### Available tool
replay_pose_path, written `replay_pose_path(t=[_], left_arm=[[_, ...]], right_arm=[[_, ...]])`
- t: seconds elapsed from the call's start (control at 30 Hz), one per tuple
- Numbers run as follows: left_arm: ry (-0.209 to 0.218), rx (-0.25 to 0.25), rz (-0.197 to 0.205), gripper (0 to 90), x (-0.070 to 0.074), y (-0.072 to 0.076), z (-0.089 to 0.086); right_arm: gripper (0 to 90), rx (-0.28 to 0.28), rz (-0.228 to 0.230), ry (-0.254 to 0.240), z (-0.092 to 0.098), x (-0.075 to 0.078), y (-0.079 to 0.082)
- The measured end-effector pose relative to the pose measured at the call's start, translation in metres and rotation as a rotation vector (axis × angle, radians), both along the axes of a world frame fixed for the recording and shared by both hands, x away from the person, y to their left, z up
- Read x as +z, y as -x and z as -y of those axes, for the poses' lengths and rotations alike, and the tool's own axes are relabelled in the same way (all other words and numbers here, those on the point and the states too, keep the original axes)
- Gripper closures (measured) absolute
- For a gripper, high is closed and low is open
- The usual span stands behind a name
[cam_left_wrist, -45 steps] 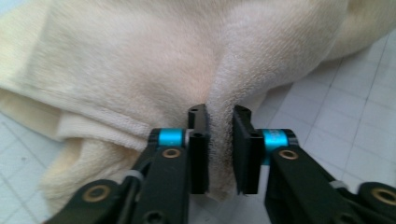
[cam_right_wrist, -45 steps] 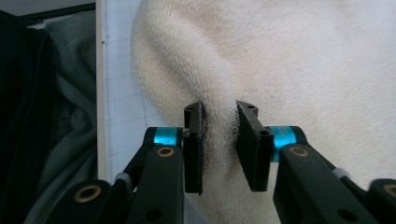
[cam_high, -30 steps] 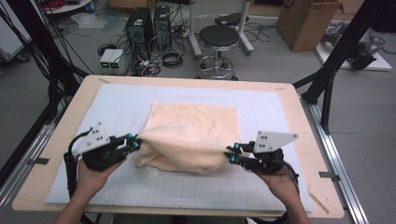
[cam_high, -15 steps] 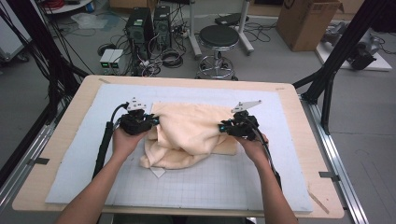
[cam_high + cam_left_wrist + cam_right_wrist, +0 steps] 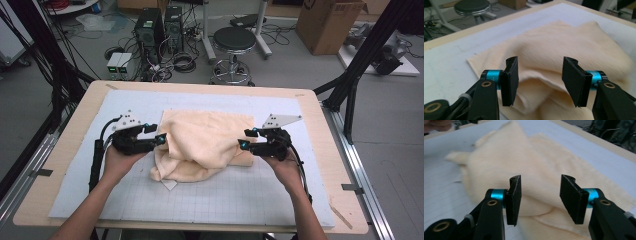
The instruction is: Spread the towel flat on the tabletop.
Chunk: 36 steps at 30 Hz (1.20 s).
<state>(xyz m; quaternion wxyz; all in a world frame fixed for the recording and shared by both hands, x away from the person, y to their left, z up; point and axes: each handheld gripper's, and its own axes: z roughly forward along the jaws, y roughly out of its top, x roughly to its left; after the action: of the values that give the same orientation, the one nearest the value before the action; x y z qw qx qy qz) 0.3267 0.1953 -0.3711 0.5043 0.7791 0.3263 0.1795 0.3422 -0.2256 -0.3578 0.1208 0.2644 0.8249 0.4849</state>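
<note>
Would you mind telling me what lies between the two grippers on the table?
The rumpled, half-folded peach towel lies between the left gripper and right gripper, as the high view shows.

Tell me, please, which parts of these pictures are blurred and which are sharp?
Left gripper view: the black pads are sharp, the cream towel smeared at its right edge. Right gripper view: the towel is blurred at upper left. High view: evenly lit, slightly soft, no glare.

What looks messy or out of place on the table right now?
The beige towel lies half folded and rumpled: its folded-over layer sits askew, bunched toward the near left corner rather than lined up with the edges beneath. Both the left gripper and right gripper stand open beside it, holding nothing.
</note>
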Motion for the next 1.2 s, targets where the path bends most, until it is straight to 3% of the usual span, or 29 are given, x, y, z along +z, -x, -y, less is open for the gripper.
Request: replay_pose_path(t=[0.07,0.2,0.3,0.33,0.5,0.63,0.7,0.83,0.87,1.0,1.2], left_arm=[[-0.009,-0.032,-0.008,45.3,-0.007,0.014,0.001],[-0.045,-0.08,-0.021,43.3,-0.026,0.037,0.002],[-0.12,-0.119,-0.055,42.0,-0.039,0.044,0.006],[-0.122,-0.131,-0.059,40.8,-0.043,0.046,0.007],[-0.143,-0.145,-0.103,47.9,-0.053,0.04,0.012],[-0.174,-0.146,-0.112,62.3,-0.058,0.035,0.016],[-0.176,-0.14,-0.097,70.0,-0.057,0.035,0.017],[-0.135,-0.13,-0.078,75.6,-0.05,0.04,0.013],[-0.117,-0.13,-0.072,75.7,-0.047,0.041,0.011],[-0.034,-0.118,-0.066,75.8,-0.03,0.047,0.005],[0.076,-0.137,-0.052,75.5,-0.002,0.058,0.001]], right_arm=[[51.8,0.022,0.061,-0.007,-0.004,-0.002,0.016],[51.4,0.097,0.045,0.011,-0.019,-0.019,0.039],[51.2,0.155,0.039,0.027,-0.032,-0.036,0.049],[51.1,0.172,0.033,0.04,-0.038,-0.042,0.051],[49.4,0.215,0.004,0.162,-0.064,-0.063,0.045],[49.9,0.179,0.008,0.188,-0.078,-0.072,0.031],[53.8,0.151,0.012,0.201,-0.084,-0.076,0.024],[75.9,0.133,0.026,0.237,-0.091,-0.077,0.016],[78.2,0.139,0.015,0.222,-0.09,-0.075,0.014],[80.6,0.145,0.007,0.159,-0.079,-0.056,0.016],[80.6,0.16,0.088,0.119,-0.057,-0.006,0.031]])
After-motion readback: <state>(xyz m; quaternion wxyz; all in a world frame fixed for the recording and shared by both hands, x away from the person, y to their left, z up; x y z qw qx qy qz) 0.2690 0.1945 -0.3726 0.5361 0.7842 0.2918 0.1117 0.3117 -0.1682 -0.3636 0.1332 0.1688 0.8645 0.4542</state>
